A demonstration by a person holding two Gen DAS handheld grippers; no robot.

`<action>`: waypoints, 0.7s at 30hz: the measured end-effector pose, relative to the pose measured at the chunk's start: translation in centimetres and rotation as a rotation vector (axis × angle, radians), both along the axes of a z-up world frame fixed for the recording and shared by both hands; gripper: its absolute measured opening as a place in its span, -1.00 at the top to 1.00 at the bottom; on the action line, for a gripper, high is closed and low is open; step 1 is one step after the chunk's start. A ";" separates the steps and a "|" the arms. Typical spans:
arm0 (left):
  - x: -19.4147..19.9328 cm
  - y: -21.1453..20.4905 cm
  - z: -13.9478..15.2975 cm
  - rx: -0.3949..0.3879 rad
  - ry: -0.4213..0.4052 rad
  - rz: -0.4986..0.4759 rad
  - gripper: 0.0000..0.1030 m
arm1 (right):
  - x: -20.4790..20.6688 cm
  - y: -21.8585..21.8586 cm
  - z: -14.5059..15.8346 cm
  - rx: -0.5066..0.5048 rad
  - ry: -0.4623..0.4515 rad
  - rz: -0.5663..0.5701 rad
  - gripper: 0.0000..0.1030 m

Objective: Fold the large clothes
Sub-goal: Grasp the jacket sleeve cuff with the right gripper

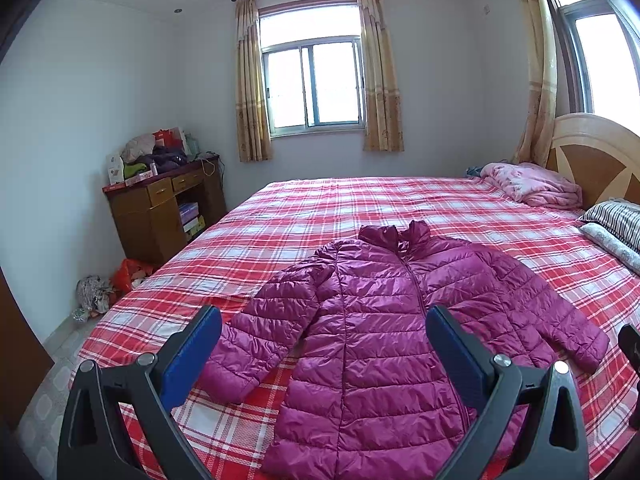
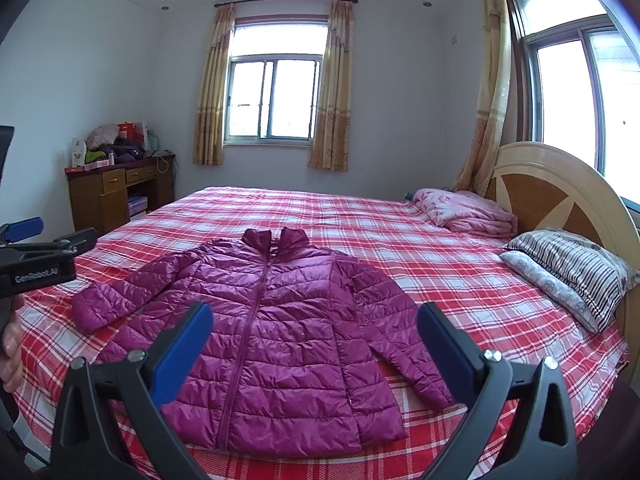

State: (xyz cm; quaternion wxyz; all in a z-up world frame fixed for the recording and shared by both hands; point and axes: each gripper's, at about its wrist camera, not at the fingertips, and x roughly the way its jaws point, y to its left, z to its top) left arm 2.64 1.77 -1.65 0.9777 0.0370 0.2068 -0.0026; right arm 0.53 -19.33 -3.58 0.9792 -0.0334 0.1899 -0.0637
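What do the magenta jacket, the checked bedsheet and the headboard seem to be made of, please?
Magenta jacket: apparently a thin synthetic shell, probably nylon or polyester, padded; it is glossy and stitched into puffy horizontal channels.
Checked bedsheet: looks like matte woven cloth, possibly cotton; its surface is dull, with soft wrinkles.
Headboard: seemingly wood or wood veneer with a lacquered finish; light reflects off its pale curved rim.

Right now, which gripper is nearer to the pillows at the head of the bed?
Right. The right gripper hovers open over the jacket's side toward the pillows. The left gripper hovers open over the jacket's far side, farther from them.
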 end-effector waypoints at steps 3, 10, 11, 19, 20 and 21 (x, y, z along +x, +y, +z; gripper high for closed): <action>1.9 0.2 -1.7 0.002 0.041 0.003 -0.98 | 1.8 -3.0 -2.0 0.051 0.064 -0.049 -1.00; 6.7 -0.2 -5.5 0.003 0.133 -0.010 -0.98 | 4.7 -9.3 -5.9 0.161 0.196 -0.167 -1.00; 7.4 -0.5 -6.2 0.005 0.147 -0.016 -0.98 | 4.9 -10.1 -6.5 0.176 0.210 -0.183 -1.00; 12.6 -3.0 -10.3 0.045 0.219 -0.052 -0.98 | 6.8 -16.5 -10.5 0.281 0.309 -0.327 -1.00; 13.4 -3.3 -10.9 0.050 0.229 -0.053 -0.98 | 6.9 -17.4 -10.9 0.296 0.317 -0.347 -1.00; 14.1 -3.6 -11.4 0.056 0.241 -0.055 -0.98 | 7.0 -18.3 -11.3 0.312 0.323 -0.368 -1.00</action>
